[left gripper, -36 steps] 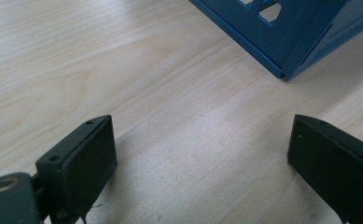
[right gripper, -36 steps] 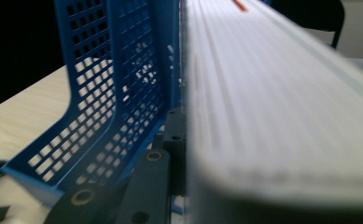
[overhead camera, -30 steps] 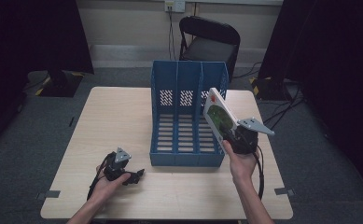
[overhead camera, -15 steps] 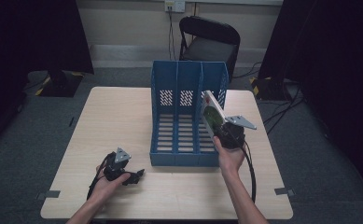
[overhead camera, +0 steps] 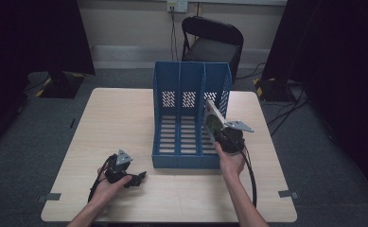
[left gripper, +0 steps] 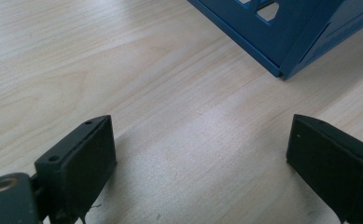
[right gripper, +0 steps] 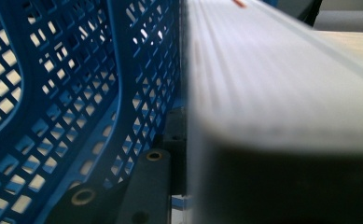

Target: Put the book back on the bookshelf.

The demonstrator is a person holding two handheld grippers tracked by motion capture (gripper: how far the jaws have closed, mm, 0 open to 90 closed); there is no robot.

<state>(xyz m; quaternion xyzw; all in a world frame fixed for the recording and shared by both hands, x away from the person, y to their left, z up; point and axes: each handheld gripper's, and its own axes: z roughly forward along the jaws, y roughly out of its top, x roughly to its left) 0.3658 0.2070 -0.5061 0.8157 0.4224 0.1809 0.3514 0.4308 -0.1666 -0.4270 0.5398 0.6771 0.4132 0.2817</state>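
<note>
— Gripper on the right (overhead camera: 218, 134) is clamping a book (overhead camera: 211, 122) by its lower edge, jaws pressing on both covers; the book is tilting over the right-hand slot of the blue file rack (overhead camera: 189, 85), not yet standing inside it.

— And the rack itself?

— It is sitting in the middle of the tabletop (overhead camera: 125, 113), three upright compartments with perforated walls, all looking vacant from the high view. In the right gripper view the book's page block (right gripper: 282, 93) is running just beside the rack's lattice wall (right gripper: 76, 93), very near, though I cannot tell whether they are touching.

— How is the book going to handle?

— I am judging it stiff and moderately heavy for a grip this low; held at one edge, it is likely wanting to swing or slip if the cover is glossy. Taking hold nearer the spine, around mid-length, would be steadier. The divider could catch a corner on the way in.

— What is the other hand doing?

— The left gripper (overhead camera: 133, 178) is resting on the tabletop, well apart from the rack, jaws wide and holding nothing; its pads (left gripper: 88, 161) are framing bare wood.
</note>
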